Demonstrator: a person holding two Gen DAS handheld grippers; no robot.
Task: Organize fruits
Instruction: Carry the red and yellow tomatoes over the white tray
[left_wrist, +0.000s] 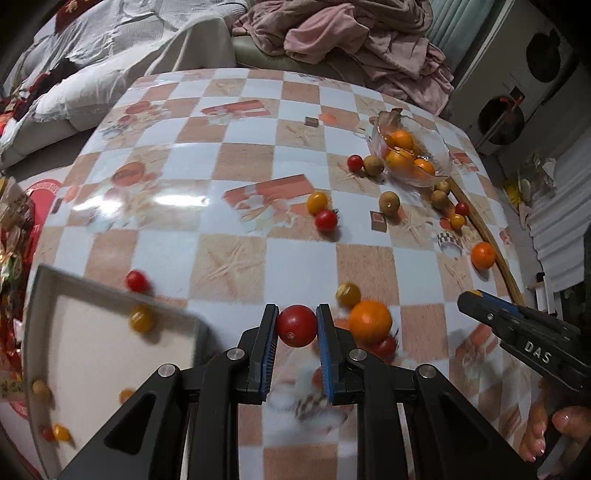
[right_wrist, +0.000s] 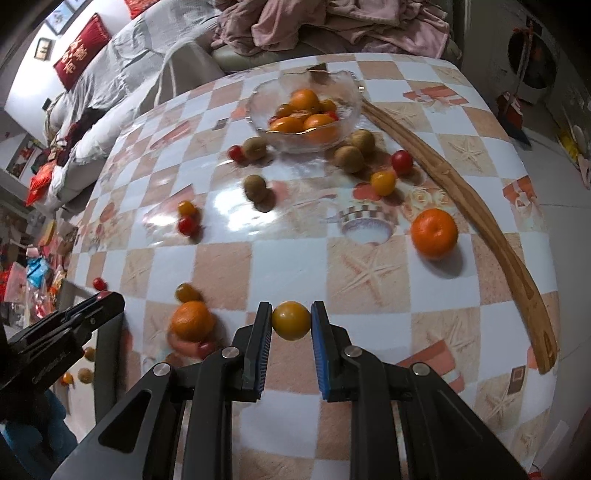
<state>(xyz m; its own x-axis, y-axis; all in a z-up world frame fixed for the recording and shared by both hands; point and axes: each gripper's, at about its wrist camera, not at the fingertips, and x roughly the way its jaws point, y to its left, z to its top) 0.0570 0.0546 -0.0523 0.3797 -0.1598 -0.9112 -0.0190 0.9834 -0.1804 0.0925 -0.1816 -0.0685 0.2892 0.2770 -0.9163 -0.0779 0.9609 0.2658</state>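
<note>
My left gripper (left_wrist: 296, 325) is shut on a red cherry tomato (left_wrist: 296, 325), held above the checked table. To its lower left lies a grey tray (left_wrist: 110, 354) with several small tomatoes in it. An orange (left_wrist: 370, 322) sits just right of the left fingers. My right gripper (right_wrist: 291, 319) is shut on a yellow cherry tomato (right_wrist: 291, 320). A glass bowl (right_wrist: 306, 110) of oranges stands at the far side. Loose red and yellow tomatoes, brown round fruits and another orange (right_wrist: 434, 233) lie scattered on the table.
A long wooden stick (right_wrist: 480, 214) lies along the table's right side. The right gripper's body (left_wrist: 524, 332) shows at the left view's right edge, with a hand below it. A sofa with blankets and pink clothes lies beyond the table.
</note>
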